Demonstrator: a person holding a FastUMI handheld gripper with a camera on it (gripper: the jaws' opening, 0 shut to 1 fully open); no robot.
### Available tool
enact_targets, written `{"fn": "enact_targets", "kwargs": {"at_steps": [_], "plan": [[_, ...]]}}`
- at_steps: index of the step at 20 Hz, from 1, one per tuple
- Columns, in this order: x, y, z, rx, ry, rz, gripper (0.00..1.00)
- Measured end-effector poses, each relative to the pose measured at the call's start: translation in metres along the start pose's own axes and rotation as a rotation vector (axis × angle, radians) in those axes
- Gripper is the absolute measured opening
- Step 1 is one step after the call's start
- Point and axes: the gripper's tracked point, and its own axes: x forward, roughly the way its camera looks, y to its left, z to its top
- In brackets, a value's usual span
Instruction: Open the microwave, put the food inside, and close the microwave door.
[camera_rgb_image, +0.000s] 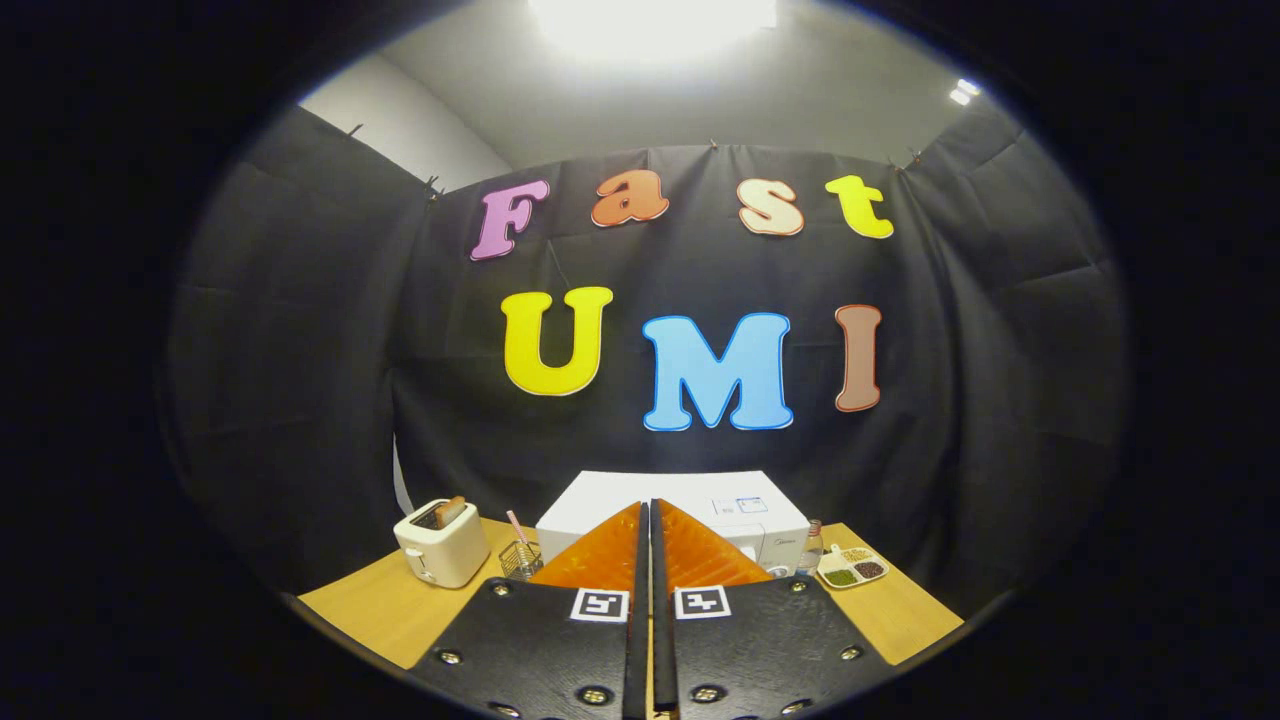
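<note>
**A:** So where's it at? The gripper (650, 520) has its two fingers pressed together with nothing between them, just a thin slit, so it's clenched on air. It's held high and back from the table (380, 610). The microwave (690, 510) sits straight ahead beyond the fingertips, mostly hidden behind them, and from what I can see of the top and front, I'd say the door's not open yet.

**B:** Yeah, looks like square one to me. And the food? There's a small dish (852, 567) with three little heaps just right of the microwave, next to a bottle (812, 550). Could be that, can't say for sure.

**A:** Left side has a toaster (440, 542) with a slice poking out and a wire basket (520, 558) beside it.

**B:** My worry: the fingers block the view of the door, so it's easy to miss the handle coming down. And the bottle stands right by the microwave, so a wide door swing or sloppy reach could knock it over.
</note>
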Motion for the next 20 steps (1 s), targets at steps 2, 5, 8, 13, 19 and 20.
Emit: {"fn": "enact_targets", "kwargs": {"at_steps": [2, 5, 8, 13, 19, 20], "plan": [[-0.005, -0.007, 0.008, 0.017, -0.009, -0.037, 0.03], [-0.011, 0.004, 0.005, 0.013, 0.016, -0.024, 0.38], [-0.017, -0.012, 0.005, -0.072, 0.005, -0.124, 0.98], [-0.019, 0.004, -0.002, -0.077, -0.027, -0.100, 0.97], [-0.016, -0.005, -0.014, -0.057, -0.007, -0.093, 0.97], [-0.017, -0.006, -0.016, -0.052, -0.004, -0.092, 0.97]]}}
